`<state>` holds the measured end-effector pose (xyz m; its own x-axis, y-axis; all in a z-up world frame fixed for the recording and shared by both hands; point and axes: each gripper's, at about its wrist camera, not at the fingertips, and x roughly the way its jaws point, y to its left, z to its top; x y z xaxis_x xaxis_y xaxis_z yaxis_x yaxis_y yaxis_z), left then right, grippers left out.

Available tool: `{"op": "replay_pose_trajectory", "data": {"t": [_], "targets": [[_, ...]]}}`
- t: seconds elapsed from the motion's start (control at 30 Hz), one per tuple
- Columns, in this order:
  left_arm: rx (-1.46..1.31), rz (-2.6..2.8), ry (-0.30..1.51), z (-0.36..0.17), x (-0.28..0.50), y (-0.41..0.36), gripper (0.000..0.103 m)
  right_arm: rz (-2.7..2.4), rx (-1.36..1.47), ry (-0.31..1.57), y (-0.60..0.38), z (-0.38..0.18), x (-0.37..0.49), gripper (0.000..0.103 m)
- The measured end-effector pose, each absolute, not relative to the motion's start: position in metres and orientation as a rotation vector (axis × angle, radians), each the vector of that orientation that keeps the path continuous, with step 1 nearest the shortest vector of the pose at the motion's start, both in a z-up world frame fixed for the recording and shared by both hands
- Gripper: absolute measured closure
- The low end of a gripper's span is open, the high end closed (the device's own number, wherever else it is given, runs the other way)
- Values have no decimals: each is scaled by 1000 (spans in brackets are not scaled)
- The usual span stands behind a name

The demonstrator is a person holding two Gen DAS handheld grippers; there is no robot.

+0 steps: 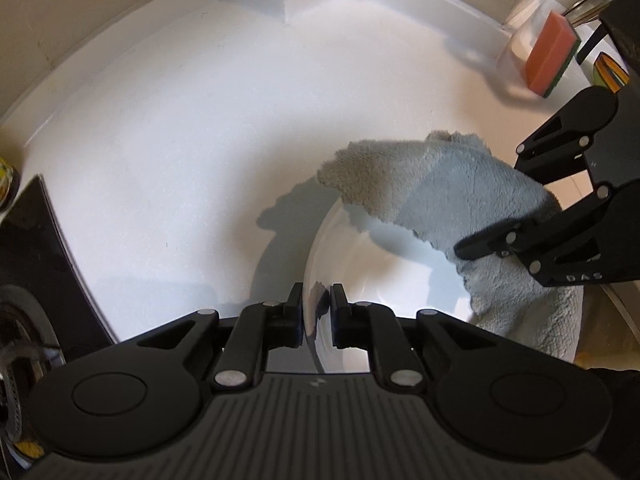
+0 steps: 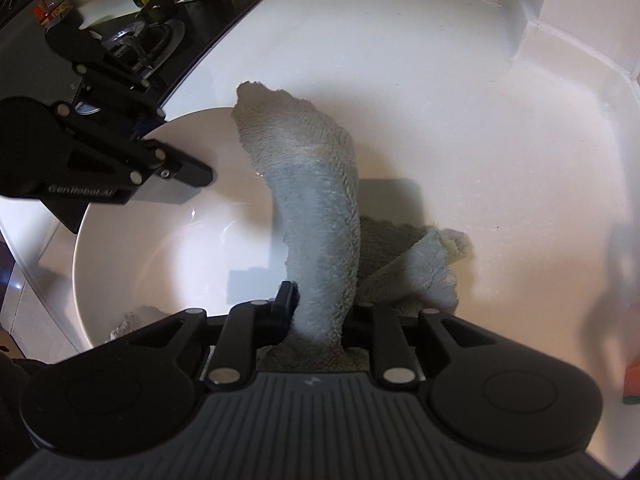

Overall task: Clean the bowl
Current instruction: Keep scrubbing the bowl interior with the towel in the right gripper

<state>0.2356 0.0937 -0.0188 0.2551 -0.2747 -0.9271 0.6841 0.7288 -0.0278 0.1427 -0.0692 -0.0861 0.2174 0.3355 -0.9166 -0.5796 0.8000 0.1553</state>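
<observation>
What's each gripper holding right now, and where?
Left gripper pinches the bowl by its rim. Right gripper clamps the bunched cloth.

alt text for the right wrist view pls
The right gripper clamps a fluffy grey cloth that arches over the rim of a round white ceramic bowl on a white counter, while the left gripper pinches the bowl's far rim.
</observation>
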Motion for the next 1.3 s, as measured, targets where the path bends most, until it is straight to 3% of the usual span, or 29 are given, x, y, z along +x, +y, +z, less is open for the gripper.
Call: {"op": "replay_pose_trajectory", "data": {"t": [0.27,0.53,0.73,0.97,1.3], "targets": [[554,-812,1159,-14,264,68,87,701,-290,1198,-59,-86,139,83],[608,-774,1133,-24,245,58,92,694,-429,1144,-43,-76,161,84],[489,-639,1117,-26,223,71,92,642,-273,1120,-61,-76,168,87],[367,-630,1152,-20,226,80,95,622,-312,1146,-63,-77,131,85],[559,-820,1205,-24,262,38,90,688,-316,1173,-65,-78,134,84]]}}
